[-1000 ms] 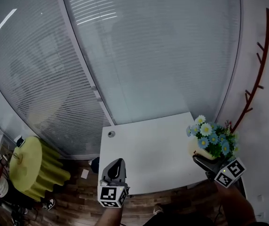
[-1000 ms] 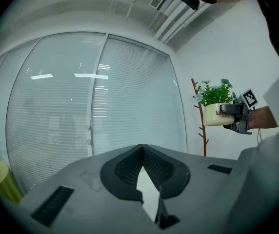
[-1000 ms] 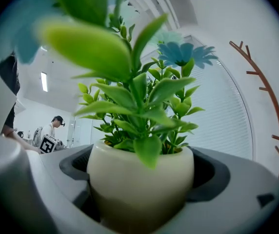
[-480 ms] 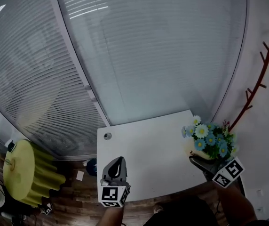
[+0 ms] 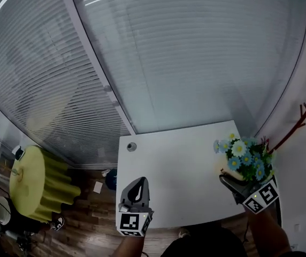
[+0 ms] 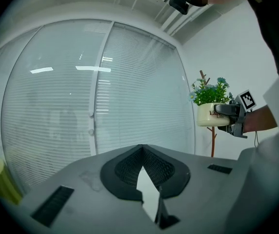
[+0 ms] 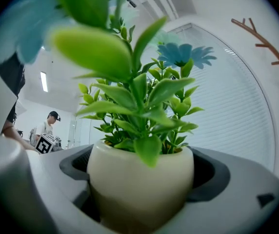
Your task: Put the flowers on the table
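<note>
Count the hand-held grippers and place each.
2. The left hand-held gripper, shut, above the white table's near edge; the right hand-held gripper holds the flower pot by the table's right edge.

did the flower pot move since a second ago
Yes, slightly. The flower pot, held in the right gripper, has come leftward from the table's right edge, further in over its top.

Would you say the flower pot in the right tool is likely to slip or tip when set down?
The cream pot looks smooth and rounded, so it may slip if the right tool loosens. The flowers spread wider than the pot, so it is probably top-heavy and could tip.
</note>
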Motion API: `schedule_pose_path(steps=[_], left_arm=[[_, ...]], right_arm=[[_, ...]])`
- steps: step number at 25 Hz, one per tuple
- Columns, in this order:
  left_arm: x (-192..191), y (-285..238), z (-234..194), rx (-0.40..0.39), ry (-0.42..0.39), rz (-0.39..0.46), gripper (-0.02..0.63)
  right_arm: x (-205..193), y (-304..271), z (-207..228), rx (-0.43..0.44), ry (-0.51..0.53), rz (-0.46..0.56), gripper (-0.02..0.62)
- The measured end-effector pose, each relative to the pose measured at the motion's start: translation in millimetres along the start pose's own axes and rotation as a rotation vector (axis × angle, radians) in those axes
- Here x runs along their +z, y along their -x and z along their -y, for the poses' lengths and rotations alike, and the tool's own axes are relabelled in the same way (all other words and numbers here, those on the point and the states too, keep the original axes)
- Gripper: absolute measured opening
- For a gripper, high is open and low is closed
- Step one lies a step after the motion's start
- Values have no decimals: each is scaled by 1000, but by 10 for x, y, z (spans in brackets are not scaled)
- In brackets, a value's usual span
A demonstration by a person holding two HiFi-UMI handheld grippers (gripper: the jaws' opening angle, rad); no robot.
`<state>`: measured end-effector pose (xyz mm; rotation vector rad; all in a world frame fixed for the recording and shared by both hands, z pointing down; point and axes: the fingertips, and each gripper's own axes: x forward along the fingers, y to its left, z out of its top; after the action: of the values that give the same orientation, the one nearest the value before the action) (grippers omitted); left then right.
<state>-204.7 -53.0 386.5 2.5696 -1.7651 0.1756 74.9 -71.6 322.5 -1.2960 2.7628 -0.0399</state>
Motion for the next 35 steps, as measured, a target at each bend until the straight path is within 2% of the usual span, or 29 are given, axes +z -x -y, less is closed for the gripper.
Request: schedule_pose_path(steps=[4, 11, 16, 20, 25, 32, 35], left_arm=[[-168, -26, -117, 31, 9, -48, 0], [-394, -261, -103, 49, 51, -86, 0], [-570, -592, -25, 22, 72, -108, 0], [-573, -818, 50, -6, 68, -107, 0], [-571, -900, 128, -17, 68, -121, 0], [-819, -1067, 54, -42, 72, -132, 0], [-864, -1152, 46, -56, 105, -129, 0]], right_arm=[[-172, -191, 96, 14, -3, -16, 551], [-521, -365, 366, 11, -34, -46, 551], [-768, -450, 563, -5, -53, -77, 551], [-953, -502, 649, -9, -71, -104, 551], [-1020, -447, 712, -18, -60, -128, 551], [-1314, -613, 811, -29, -44, -184, 551], [-1409, -691, 818, -30, -36, -203, 551]])
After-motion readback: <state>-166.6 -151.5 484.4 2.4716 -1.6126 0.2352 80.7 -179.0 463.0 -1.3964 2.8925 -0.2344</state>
